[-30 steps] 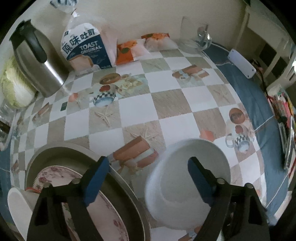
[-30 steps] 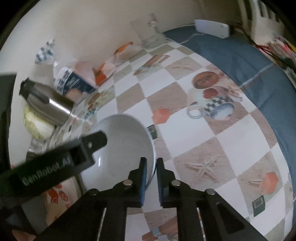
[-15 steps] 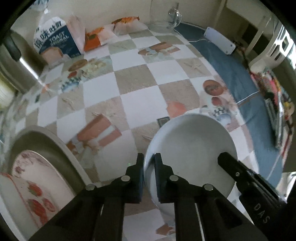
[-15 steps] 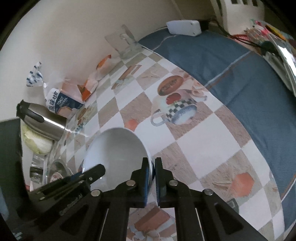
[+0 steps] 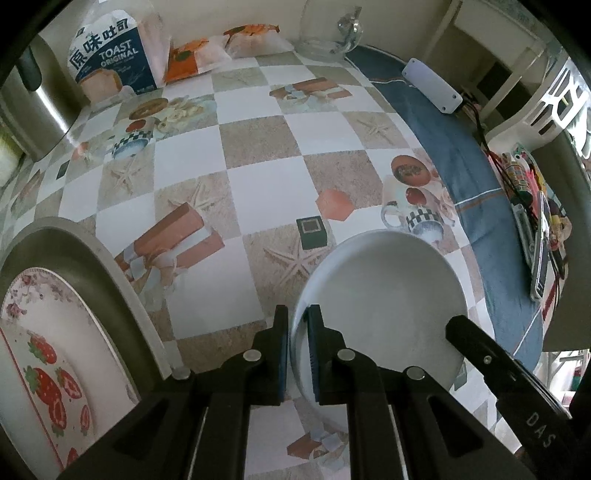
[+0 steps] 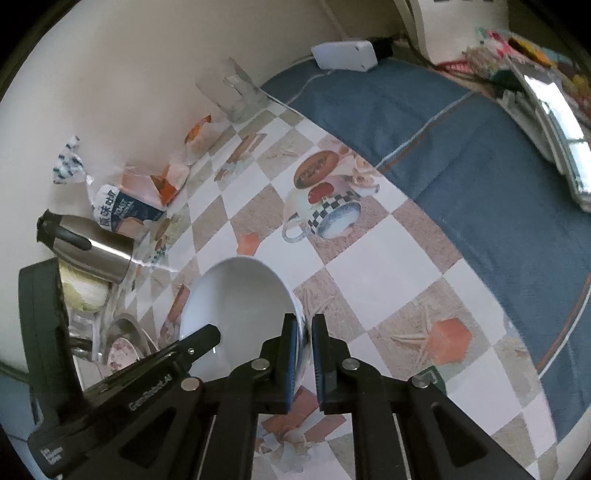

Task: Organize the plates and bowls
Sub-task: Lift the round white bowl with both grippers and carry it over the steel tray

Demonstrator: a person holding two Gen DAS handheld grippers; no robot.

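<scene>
The bench (image 5: 236,122), under a checkered printed cloth with a blue border, carries a metal basin (image 5: 122,291) at the left edge holding a strawberry-printed plate (image 5: 44,354). The white bowl (image 5: 384,302) sits to the right of the basin, apart from it, its mouth facing up and tipped somewhat toward the left; being round, it has no long axis to report. Whether its base still touches the cloth cannot be told. The left gripper (image 5: 297,347) points steeply downward, its blue-padded jaws drawn nearly together on the bowl's left rim, one pad outside and one inside. The right gripper (image 6: 303,356) also angles downward and pinches the opposite rim (image 6: 295,310) in the same manner; its jaws have just eased slightly apart, with the rim between them. The bowl is plain glossy white inside, thin-walled, with a faint bluish edge. At the far wall stand a steel kettle (image 6: 92,247), a toast bag (image 5: 110,55) and a glass jug (image 5: 328,29).
</scene>
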